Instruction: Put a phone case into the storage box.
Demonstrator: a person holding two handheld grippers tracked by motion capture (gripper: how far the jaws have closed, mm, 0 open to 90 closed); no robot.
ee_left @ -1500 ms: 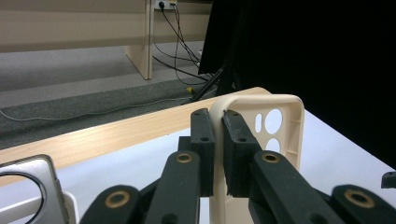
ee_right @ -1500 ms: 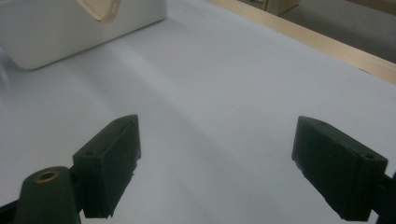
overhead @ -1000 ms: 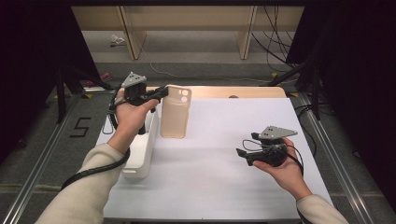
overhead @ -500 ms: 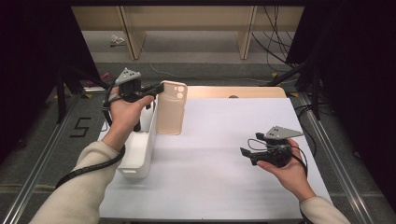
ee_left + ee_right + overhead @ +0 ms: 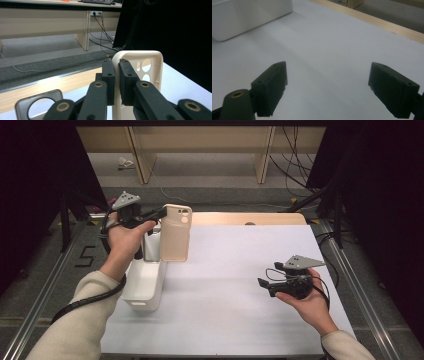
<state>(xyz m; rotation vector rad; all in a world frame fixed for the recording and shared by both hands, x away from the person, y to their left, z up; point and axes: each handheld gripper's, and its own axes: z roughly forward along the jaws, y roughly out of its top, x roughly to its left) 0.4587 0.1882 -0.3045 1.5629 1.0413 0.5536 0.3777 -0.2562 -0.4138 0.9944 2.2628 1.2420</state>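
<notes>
Your white bin (image 5: 145, 282) sits at the table's left edge, and the beige phone case (image 5: 175, 232) hangs just above its far end. Your left gripper (image 5: 159, 213) pinches only the rim, so it could swing loose. Your right gripper (image 5: 261, 285) idles wide open, empty.

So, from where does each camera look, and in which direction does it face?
High view: above the person's side, facing forward and down on the table; both forearms show.
Left gripper view: on the left gripper, facing along its jaws, shut on the phone case.
Right gripper view: on the right gripper, facing the table, jaws open.
The high and left gripper views share the phone case.
</notes>
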